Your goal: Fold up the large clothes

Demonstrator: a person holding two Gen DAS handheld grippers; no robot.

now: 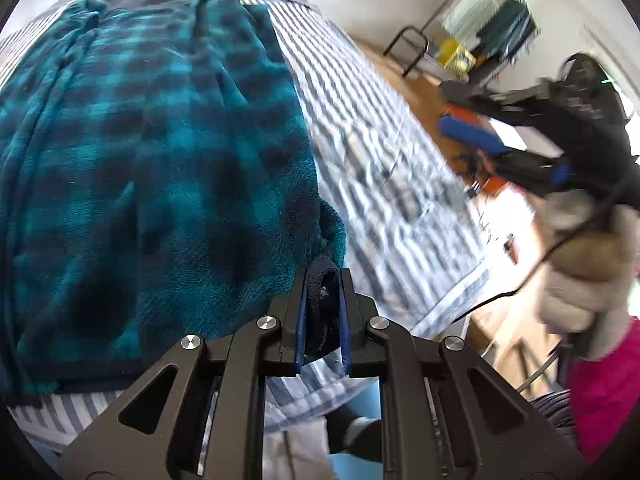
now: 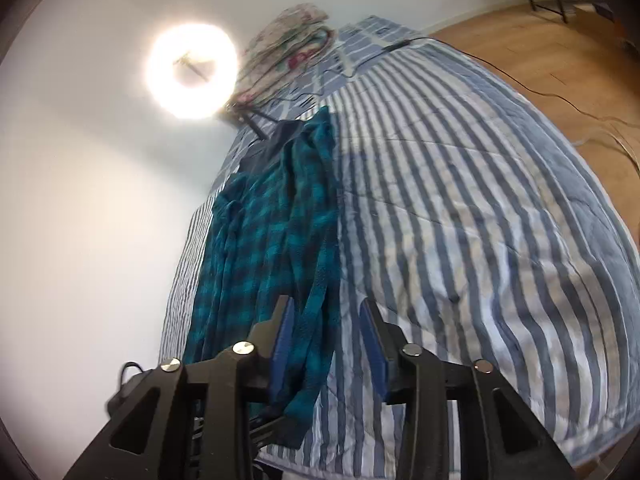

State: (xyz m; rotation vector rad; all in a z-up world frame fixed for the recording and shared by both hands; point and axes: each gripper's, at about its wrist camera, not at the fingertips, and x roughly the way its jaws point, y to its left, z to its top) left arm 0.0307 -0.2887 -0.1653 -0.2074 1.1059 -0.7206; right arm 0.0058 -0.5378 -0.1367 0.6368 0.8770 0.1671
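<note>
A teal and black plaid fleece garment [image 1: 160, 140] lies spread lengthwise on the blue-and-white striped bed cover [image 1: 380, 140]. My left gripper [image 1: 324, 276] is shut on a dark cuff [image 1: 322, 308] at the garment's near right corner. My right gripper [image 1: 446, 108] shows blurred at the right of the left wrist view, raised in a gloved hand [image 1: 580, 264], with nothing seen in it. In the right wrist view the right gripper [image 2: 326, 308] is open. The garment [image 2: 272, 220] lies below and shows through the gap, reaching its left pad; no pinch shows.
A lit ring light [image 2: 192, 70] and a floral bundle [image 2: 288, 36] sit at the bed's far end. A black cable [image 2: 500, 68] runs across the striped cover [image 2: 460, 200] onto the wooden floor [image 2: 540, 40]. A black metal rack [image 1: 412, 46] stands beyond. A pink sleeve [image 1: 600, 384] is near.
</note>
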